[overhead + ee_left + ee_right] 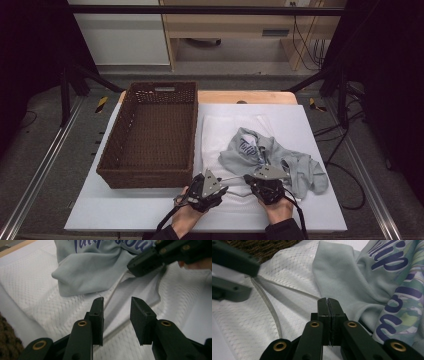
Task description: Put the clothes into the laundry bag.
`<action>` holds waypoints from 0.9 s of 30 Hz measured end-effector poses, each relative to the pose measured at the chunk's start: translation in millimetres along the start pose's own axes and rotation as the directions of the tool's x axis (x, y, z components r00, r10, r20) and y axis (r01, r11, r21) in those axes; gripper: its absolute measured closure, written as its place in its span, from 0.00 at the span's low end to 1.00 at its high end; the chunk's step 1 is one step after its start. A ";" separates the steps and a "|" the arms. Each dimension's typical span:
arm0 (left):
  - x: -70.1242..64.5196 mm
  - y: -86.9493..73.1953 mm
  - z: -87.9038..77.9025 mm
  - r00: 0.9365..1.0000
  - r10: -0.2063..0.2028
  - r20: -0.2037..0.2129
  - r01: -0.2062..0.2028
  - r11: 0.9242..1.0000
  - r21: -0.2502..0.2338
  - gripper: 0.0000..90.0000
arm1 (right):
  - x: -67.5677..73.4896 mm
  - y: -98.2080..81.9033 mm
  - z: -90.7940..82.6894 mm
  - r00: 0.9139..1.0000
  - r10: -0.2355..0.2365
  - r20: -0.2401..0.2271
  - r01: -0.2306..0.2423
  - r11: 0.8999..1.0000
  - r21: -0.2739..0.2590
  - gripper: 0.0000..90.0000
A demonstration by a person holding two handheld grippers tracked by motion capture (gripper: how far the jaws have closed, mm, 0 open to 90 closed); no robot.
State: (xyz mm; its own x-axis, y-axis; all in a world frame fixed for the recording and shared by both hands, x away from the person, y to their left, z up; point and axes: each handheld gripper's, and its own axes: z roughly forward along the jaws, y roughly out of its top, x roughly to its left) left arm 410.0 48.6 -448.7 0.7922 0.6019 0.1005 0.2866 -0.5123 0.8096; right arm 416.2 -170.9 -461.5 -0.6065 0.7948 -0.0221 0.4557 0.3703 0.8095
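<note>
High view, woven wicker basket (150, 135), waffle-textured white towel (220, 132), crumpled grey shirt (272, 160)

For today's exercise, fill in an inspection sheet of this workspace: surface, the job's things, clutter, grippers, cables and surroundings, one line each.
Surface: white table top, on a wooden table; a bare strip runs along the near edge.
Job's things: white towel lying flat under a crumpled grey sweatshirt with purple lettering; brown wicker basket beside them, nothing seen inside.
Clutter: nothing seen.
Grippers: left gripper has its jaws apart above the white towel, nothing between them; right gripper has its jaws pressed together at the towel, beside the sweatshirt's edge.
Cables: one cable trails from the right gripper; more black cables lie on the floor at the right.
Surroundings: grey floor, metal rails, wooden furniture behind.
</note>
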 end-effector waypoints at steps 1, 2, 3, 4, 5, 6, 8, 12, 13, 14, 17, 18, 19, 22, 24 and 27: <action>1.0 1.5 3.2 1.000 -0.003 0.002 0.003 1.000 0.000 0.70 | -0.3 0.0 -0.6 1.000 -0.003 0.001 0.003 1.000 -0.002 1.00; 2.2 3.5 7.5 1.000 0.000 -0.004 0.000 1.000 0.006 0.70 | -0.3 0.1 -1.1 1.000 0.000 0.000 0.000 1.000 -0.004 1.00; 2.8 5.5 12.7 1.000 0.007 -0.011 -0.007 1.000 0.014 0.70 | -0.3 0.2 -2.0 1.000 0.003 -0.002 -0.003 1.000 -0.005 1.00; 3.1 6.5 15.5 1.000 0.012 -0.011 -0.012 1.000 0.020 0.70 | -0.8 0.4 -3.0 1.000 0.002 -0.002 -0.002 1.000 -0.013 1.00; 3.3 7.4 19.5 1.000 0.017 -0.010 -0.016 1.000 0.023 0.70 | -1.0 0.5 -3.7 1.000 0.004 -0.003 -0.004 1.000 -0.017 1.00; 3.4 7.7 23.5 1.000 0.017 -0.010 -0.017 0.999 0.028 0.70 | -1.2 0.8 -4.7 1.000 0.000 -0.004 0.000 1.000 -0.021 1.00; 4.0 7.2 30.9 1.000 0.024 -0.009 -0.024 0.999 0.049 0.70 | -1.6 1.2 -6.1 1.000 -0.001 -0.006 0.001 1.000 -0.027 1.00; 7.3 4.1 41.0 1.000 0.019 0.003 -0.019 0.997 0.076 0.75 | -2.3 1.4 -7.3 1.000 0.001 -0.010 -0.001 0.999 -0.037 1.00; 8.8 3.6 42.6 1.000 0.006 0.016 -0.008 0.997 0.078 0.78 | -2.3 1.4 -7.2 1.000 0.001 -0.011 -0.001 0.999 -0.035 1.00; 10.1 3.2 43.5 1.000 0.000 0.020 -0.002 0.996 0.085 0.82 | -2.0 1.3 -7.1 1.000 0.001 -0.010 -0.001 0.999 -0.032 1.00; 12.9 3.6 44.3 0.999 -0.013 0.047 0.008 0.995 0.099 0.93 | -1.8 1.2 -6.7 1.000 -0.002 -0.012 0.001 1.000 -0.030 1.00; 13.1 4.1 43.9 0.999 -0.010 0.046 0.006 0.995 0.101 0.97 | -1.9 1.2 -6.6 1.000 -0.004 -0.014 0.004 1.000 -0.029 1.00; 13.5 4.7 43.0 0.999 -0.008 0.047 0.003 0.994 0.105 0.97 | -1.6 1.2 -6.3 1.000 0.000 -0.015 0.000 1.000 -0.028 1.00; 13.8 5.9 40.5 0.999 -0.011 0.051 0.005 0.994 0.109 0.98 | -1.4 0.9 -5.1 1.000 -0.006 -0.017 0.005 1.000 -0.025 0.99; 13.9 5.6 38.5 0.999 -0.009 0.053 0.003 0.993 0.116 0.98 | -1.2 1.1 -5.0 1.000 -0.008 -0.021 0.007 1.000 -0.019 0.97; 15.1 3.4 33.9 0.997 -0.037 0.069 0.030 0.994 0.103 0.98 | -3.5 2.9 -11.8 1.000 -0.011 0.002 0.011 0.999 -0.049 0.85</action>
State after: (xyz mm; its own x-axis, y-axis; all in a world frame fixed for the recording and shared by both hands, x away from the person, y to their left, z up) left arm 441.2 35.2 -464.1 0.8161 0.5771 0.0303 0.3643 -0.5545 0.7483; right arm 411.9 -178.3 -452.1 -0.6104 0.7914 -0.0323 0.4163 0.3552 0.8370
